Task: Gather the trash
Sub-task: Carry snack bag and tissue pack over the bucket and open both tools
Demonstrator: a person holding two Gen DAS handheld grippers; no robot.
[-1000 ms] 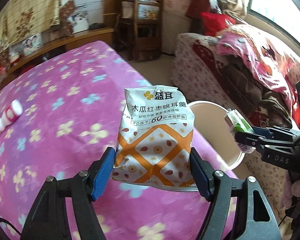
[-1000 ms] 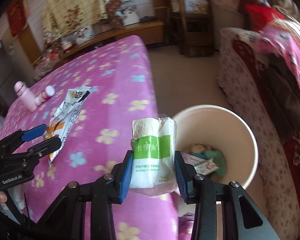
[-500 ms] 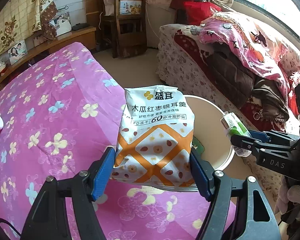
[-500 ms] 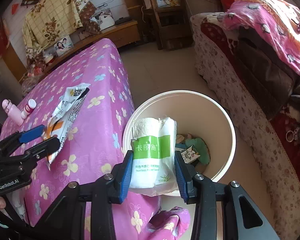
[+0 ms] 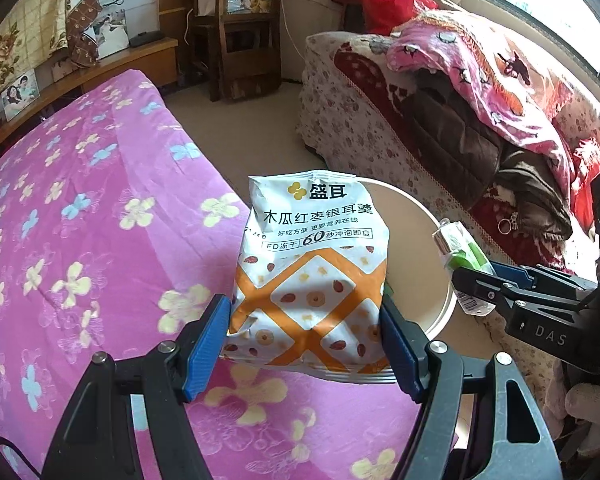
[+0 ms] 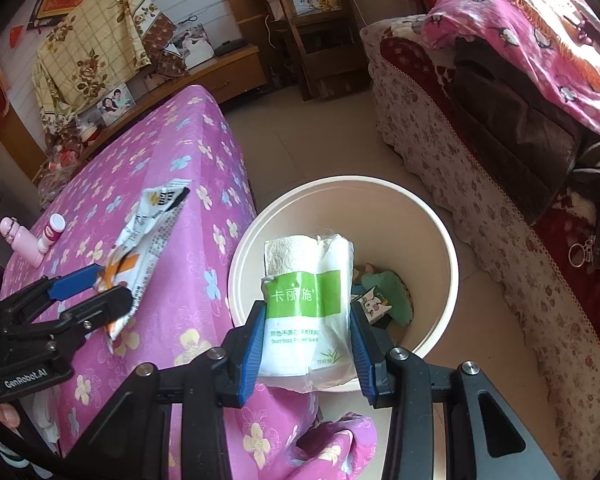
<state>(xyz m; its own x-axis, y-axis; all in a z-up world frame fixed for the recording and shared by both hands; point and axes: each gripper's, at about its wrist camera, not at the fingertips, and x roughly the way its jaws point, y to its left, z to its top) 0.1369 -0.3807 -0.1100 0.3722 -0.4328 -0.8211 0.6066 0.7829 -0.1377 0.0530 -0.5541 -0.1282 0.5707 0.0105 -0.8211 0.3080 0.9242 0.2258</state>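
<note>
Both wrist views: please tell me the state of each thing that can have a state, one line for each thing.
left gripper: shut on the snack bag.
snack bag: upright, puffy, held.
right gripper: shut on the tissue pack.
tissue pack: torn open on top, held above the bin.
bin: uncovered, some trash inside.
pink bottle: lying on the bed.

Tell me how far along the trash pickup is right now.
Done: some wrappers already lie in the cream bin. In hand: the left tongs grip a snack bag, and the right tongs grip a tissue pack in front of the bin's opening; neither is dropped yet. Left: a pink bottle and a small white bottle sit on the purple cover, perhaps trash too.
</note>
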